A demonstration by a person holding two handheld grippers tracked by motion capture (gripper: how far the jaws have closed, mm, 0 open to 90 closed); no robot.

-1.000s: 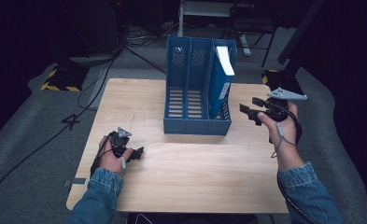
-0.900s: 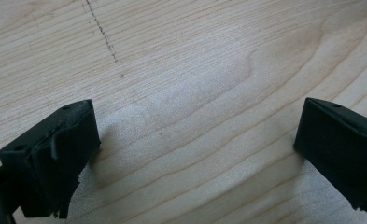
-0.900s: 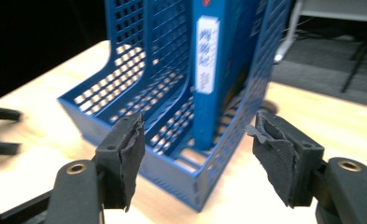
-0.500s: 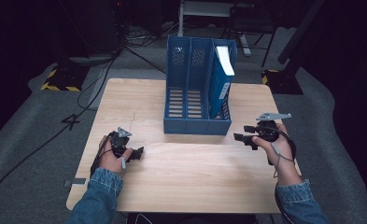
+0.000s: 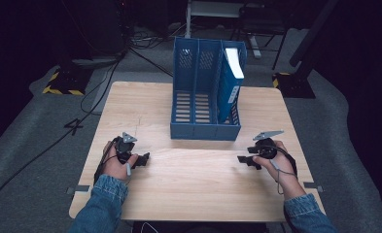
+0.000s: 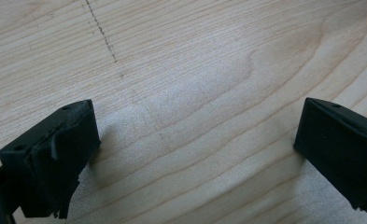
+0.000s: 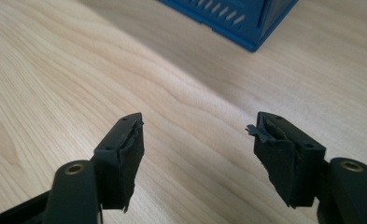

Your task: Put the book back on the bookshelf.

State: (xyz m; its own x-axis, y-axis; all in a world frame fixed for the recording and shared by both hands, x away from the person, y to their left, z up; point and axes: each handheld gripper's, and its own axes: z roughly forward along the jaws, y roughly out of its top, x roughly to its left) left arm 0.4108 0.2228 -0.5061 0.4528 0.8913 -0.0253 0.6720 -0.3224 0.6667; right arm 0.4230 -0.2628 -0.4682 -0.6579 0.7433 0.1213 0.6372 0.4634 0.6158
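Both grippers sit low on the wooden table [image 5: 188,184], near the blue file rack [image 5: 205,97]. The left gripper [image 5: 142,159] has its jaws wide apart with nothing between them. So does the right gripper [image 5: 243,160].

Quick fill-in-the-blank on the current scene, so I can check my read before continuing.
1. The blue file rack has ____ compartments.
2. The white-topped binder stands in the rack's ____ compartment.
3. Both grippers, left and right, have their fingers ____.
4. Between the right gripper's fingers lies bare ____.

Missing words: three; right; open; table
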